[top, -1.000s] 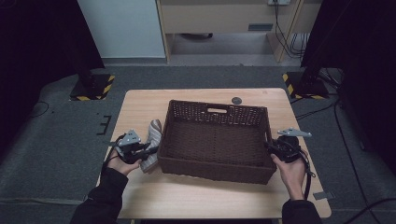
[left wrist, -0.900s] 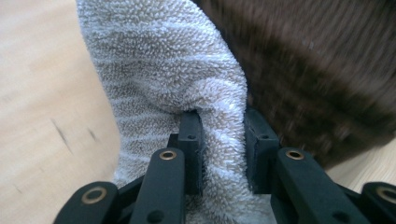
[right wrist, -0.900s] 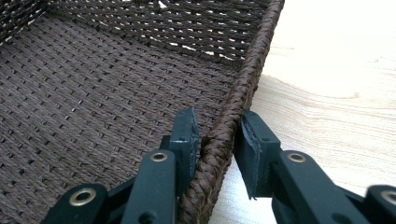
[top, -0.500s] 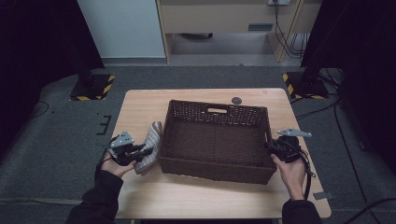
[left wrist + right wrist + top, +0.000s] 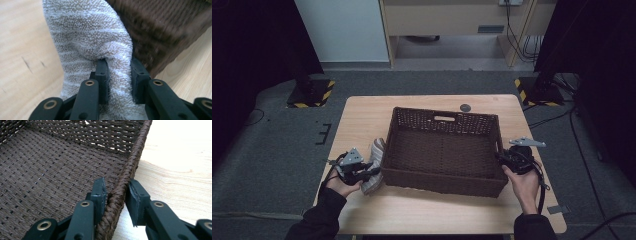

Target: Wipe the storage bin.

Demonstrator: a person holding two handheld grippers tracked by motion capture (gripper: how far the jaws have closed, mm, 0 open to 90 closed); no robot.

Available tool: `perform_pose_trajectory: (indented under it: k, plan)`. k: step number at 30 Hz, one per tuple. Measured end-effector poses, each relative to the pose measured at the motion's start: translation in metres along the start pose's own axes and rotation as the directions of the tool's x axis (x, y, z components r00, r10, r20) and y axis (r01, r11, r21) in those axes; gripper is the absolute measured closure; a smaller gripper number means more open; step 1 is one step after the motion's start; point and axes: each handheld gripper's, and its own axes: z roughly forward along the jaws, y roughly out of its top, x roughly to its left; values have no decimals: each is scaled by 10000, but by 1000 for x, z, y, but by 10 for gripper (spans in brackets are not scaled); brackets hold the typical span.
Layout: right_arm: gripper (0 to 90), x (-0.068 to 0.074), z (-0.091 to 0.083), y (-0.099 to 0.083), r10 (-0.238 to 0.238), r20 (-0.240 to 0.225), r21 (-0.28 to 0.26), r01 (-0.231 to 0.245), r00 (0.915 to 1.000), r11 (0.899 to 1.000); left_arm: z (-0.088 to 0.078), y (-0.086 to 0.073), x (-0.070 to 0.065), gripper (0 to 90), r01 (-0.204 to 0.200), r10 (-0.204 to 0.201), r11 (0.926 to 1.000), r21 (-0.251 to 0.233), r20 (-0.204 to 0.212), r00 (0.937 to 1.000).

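Two hand-held grippers work either end of a brown woven basket point(image 5: 444, 150) on a pale wooden table point(image 5: 422, 212). Right gripper point(image 5: 116, 192) is clamped on the basket's braided rim, one jaw inside the wall, one outside. Left gripper point(image 5: 119, 75) is closed on a fold of a grey-and-white terry cloth point(image 5: 92, 42), which lies on the table just outside the basket's wall, touching it, directly ahead of those jaws. The basket's wall stands between the cloth and the bare basket floor, so the cloth must likely rise over it; a low carry could snag the pile on the weave or drag the basket. A thin pinch of soft fabric could also slip free. A small dark disc point(image 5: 465, 107) sits beyond the basket, well clear of both grippers.
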Motion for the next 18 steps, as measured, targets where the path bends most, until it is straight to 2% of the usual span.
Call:
perform_pose_trajectory:
  k: [2,4,7,10,13,18]
  plan:
    - [694,0,0,0,-1,22,-19,1,10000,10000,1,-2,-1,710,-54,54,9999,152,-9,10000]
    - [695,0,0,0,-56,31,-30,56,10000,10000,-6,-1,0,709,38,-38,10000,-31,13,10000]
    - [695,0,0,0,-79,42,-35,79,10000,10000,-27,4,3,707,285,-293,9959,-863,-73,9995]
    - [695,0,0,0,-62,54,-39,62,10000,10000,-46,11,-1,707,177,-186,9880,-1537,-47,9998]
    - [695,0,0,0,-57,50,-41,57,10000,10000,-45,10,-9,707,-101,111,9894,-1450,67,9999]
    - [695,0,0,-1,-31,35,-50,31,10000,10000,-25,-1,-14,708,-121,124,9978,-659,48,9999]
